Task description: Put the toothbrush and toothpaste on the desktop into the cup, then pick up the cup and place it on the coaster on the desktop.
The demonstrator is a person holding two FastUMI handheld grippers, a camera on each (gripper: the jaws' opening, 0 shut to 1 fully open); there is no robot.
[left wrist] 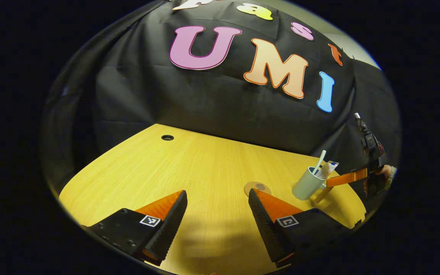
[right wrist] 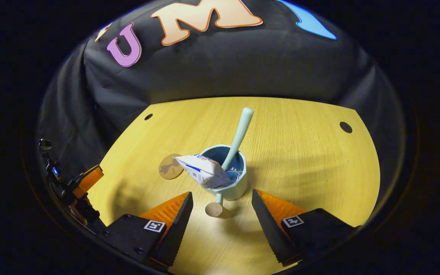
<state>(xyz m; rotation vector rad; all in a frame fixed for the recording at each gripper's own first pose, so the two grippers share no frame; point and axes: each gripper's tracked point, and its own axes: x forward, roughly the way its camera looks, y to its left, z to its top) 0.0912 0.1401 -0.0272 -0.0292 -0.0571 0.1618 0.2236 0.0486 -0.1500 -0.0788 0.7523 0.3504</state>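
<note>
A pale blue cup (right wrist: 238, 190) stands on the wooden desk (right wrist: 300, 152), holding a light toothbrush (right wrist: 239, 133) upright and a white toothpaste tube (right wrist: 204, 172) that leans over its rim. The cup's handle (right wrist: 215, 208) points toward my right gripper (right wrist: 222, 194), which is open with a finger on either side of the handle, not touching it. The round brown coaster (right wrist: 170, 166) lies just left of the cup. In the left gripper view, the cup (left wrist: 304, 186), toothbrush (left wrist: 321, 157) and toothpaste (left wrist: 329, 168) are at far right, the coaster (left wrist: 257, 188) beside them. My left gripper (left wrist: 217, 193) is open and holds nothing.
The desk has cable holes (right wrist: 345, 127) (right wrist: 148, 116) near its back edge. Black cloth walls the booth behind and to the sides. The right gripper's orange finger (left wrist: 348, 177) and a hand (left wrist: 390, 173) show beside the cup. The left gripper (right wrist: 86, 179) shows at the desk's left edge.
</note>
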